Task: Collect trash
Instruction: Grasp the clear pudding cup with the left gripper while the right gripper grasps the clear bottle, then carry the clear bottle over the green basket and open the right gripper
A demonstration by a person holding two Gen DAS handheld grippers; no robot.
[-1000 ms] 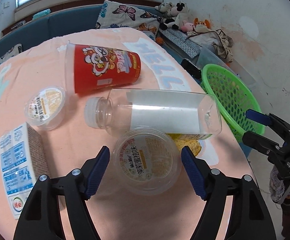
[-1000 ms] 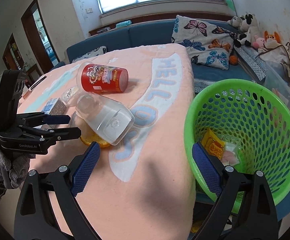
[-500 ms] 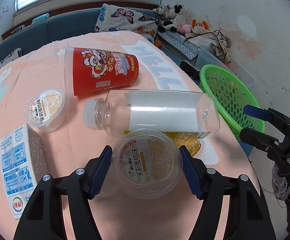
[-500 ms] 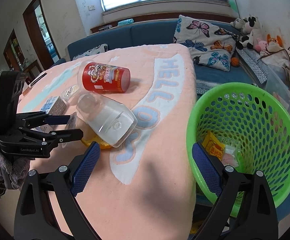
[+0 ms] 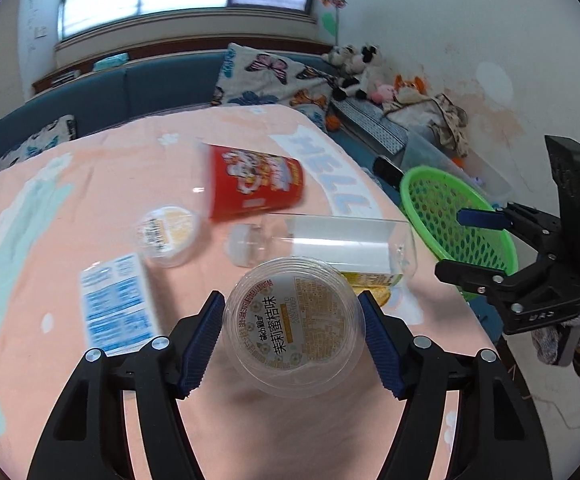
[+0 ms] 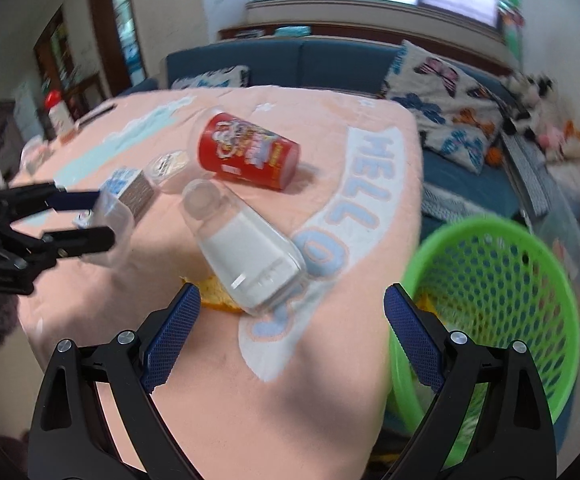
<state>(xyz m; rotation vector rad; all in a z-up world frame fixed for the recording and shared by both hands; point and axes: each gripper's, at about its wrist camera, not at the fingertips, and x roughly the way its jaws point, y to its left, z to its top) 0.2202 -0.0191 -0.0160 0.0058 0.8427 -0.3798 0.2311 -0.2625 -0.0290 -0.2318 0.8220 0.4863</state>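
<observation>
Peach quilted tablecloth (image 5: 129, 168) carries scattered trash. Left gripper (image 5: 292, 330) has just closed its ribbed blue pads onto a round clear plastic jelly cup (image 5: 294, 320), lifted; right gripper (image 6: 292, 334) gapes empty beside the green perforated basket (image 6: 502, 280).

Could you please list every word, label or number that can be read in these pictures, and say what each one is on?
"茉莉蜜桔味": lid of the jelly cup in the left gripper.
"HELL": pink tablecloth, right wrist view; the following letter is partly covered by the clear bottle.
Red cup: cartoon print, lettering blurred.
Milk carton: blue print, blurred.
Second jelly cup: label blurred.
</observation>
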